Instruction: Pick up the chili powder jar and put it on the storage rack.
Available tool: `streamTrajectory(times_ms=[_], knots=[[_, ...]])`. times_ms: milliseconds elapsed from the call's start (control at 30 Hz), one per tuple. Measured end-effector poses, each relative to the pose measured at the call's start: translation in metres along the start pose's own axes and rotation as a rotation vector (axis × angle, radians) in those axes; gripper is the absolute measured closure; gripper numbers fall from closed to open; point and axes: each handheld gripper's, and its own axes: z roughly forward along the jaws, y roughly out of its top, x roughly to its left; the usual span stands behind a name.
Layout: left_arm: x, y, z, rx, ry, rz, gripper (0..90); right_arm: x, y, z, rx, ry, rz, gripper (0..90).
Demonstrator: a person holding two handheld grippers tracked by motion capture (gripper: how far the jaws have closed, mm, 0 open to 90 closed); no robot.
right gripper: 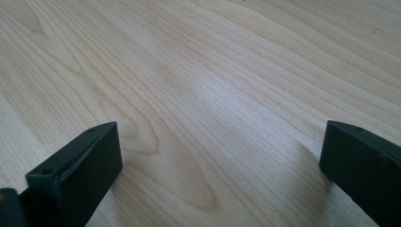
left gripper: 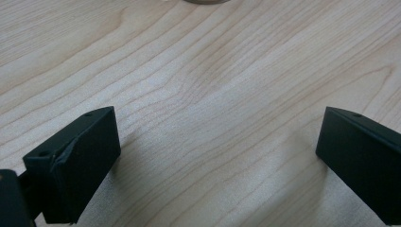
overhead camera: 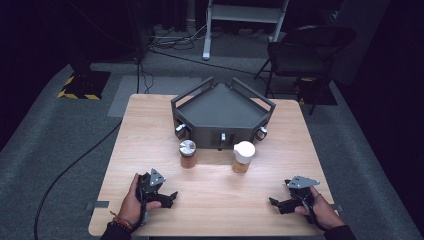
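A: Grippers?
B: Left gripper (overhead camera: pixel 169 196) and right gripper (overhead camera: pixel 274 202) rest low on the table (overhead camera: pixel 220 200), jaws wide, holding nothing.
A: Jars?
B: Silver-lidded jar (overhead camera: pixel 188 153) and white-lidded jar (overhead camera: pixel 243 156) stand mid-table, just before the dark tray (overhead camera: pixel 222 107).

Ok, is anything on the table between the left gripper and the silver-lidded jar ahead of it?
Nothing visible. In the high view only bare wood of the table lies between the left gripper and the silver-lidded jar. The white-lidded jar stands off to the side, and the grey tray sits behind both jars.
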Motion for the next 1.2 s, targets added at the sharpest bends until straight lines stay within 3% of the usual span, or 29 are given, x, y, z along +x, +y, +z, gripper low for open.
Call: streamTrajectory(times_ms=[100, 133, 167, 633, 1200], knots=[[-0.002, 0.001, -0.001, 0.002, 0.007, 0.008, 2.6, 0.000, 0.000, 0.000, 0.000, 0.000, 0.000, 0.0], [-0.007, 0.001, -0.003, -0.013, 0.034, 0.025, 3.1, 0.000, 0.000, 0.000, 0.000, 0.000, 0.000, 0.0], [-0.007, 0.001, -0.003, -0.013, 0.034, 0.025, 2.9, 0.000, 0.000, 0.000, 0.000, 0.000, 0.000, 0.0], [-0.008, 0.004, -0.016, -0.090, 0.054, -0.011, 2.1, 0.000, 0.000, 0.000, 0.000, 0.000, 0.000, 0.0], [-0.010, 0.015, -0.018, -0.129, 0.083, -0.031, 2.0, 0.000, 0.000, 0.000, 0.000, 0.000, 0.000, 0.0]])
